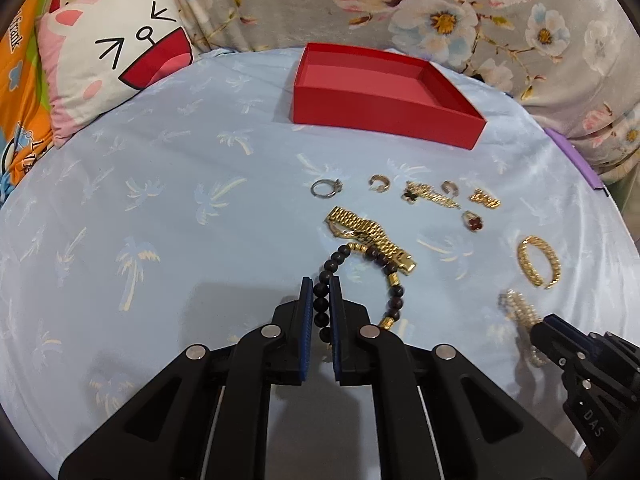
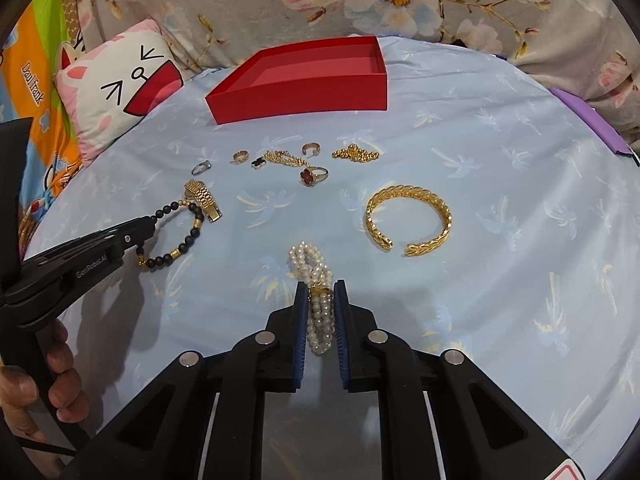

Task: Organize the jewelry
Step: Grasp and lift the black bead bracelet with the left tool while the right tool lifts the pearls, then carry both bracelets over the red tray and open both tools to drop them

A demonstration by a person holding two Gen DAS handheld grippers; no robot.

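My left gripper (image 1: 321, 285) is shut on a black bead bracelet (image 1: 394, 298) with gold spacers, low over the blue cloth; it also shows in the right wrist view (image 2: 182, 249). My right gripper (image 2: 321, 289) is shut on a white pearl bracelet (image 2: 316, 276), also seen in the left wrist view (image 1: 520, 312). An empty red box (image 1: 384, 112) stands at the back of the cloth, also in the right wrist view (image 2: 300, 98). A gold watch band (image 1: 368, 236), a gold cuff bangle (image 2: 410, 220), a red clover ring (image 2: 312, 176), a silver ring (image 1: 326, 189) and several small gold pieces lie between.
A cartoon-face pillow (image 1: 108, 64) lies at the back left. A floral cushion (image 1: 440, 4) runs along the back. A purple edge (image 2: 588, 120) shows at the far right of the blue palm-print cloth (image 1: 160, 200). A hand (image 2: 60, 380) holds the left gripper.
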